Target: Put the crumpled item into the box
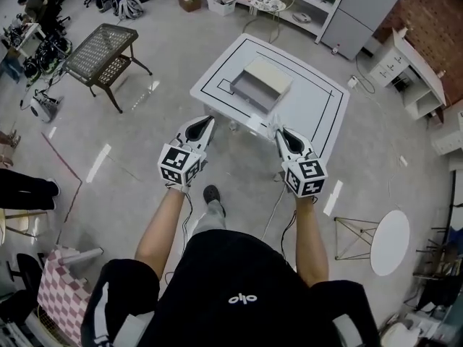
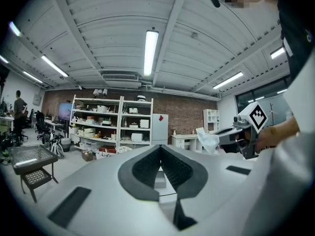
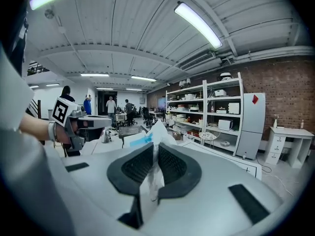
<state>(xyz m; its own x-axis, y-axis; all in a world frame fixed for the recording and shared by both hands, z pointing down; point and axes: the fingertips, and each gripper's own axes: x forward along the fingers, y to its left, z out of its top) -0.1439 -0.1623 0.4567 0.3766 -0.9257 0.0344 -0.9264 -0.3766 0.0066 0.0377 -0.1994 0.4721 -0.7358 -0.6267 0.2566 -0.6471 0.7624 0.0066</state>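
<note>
Head view: left gripper [image 1: 205, 123] and right gripper [image 1: 279, 133] are held out in front of the person, short of the white table [image 1: 318, 103]. The box [image 1: 262, 84] sits on the table, well ahead of both.
Left gripper view: jaws pressed together on nothing, so this one's just along for the ride.
Right gripper view: jaws pinched on the crumpled item [image 3: 156, 132] — a thin white wad with a blue bit, poking out past the tips.
Risk: the grip looks like it's only on a thin flap, so a fast swing could slide it out onto the floor — or an early release lands it beside the box.
</note>
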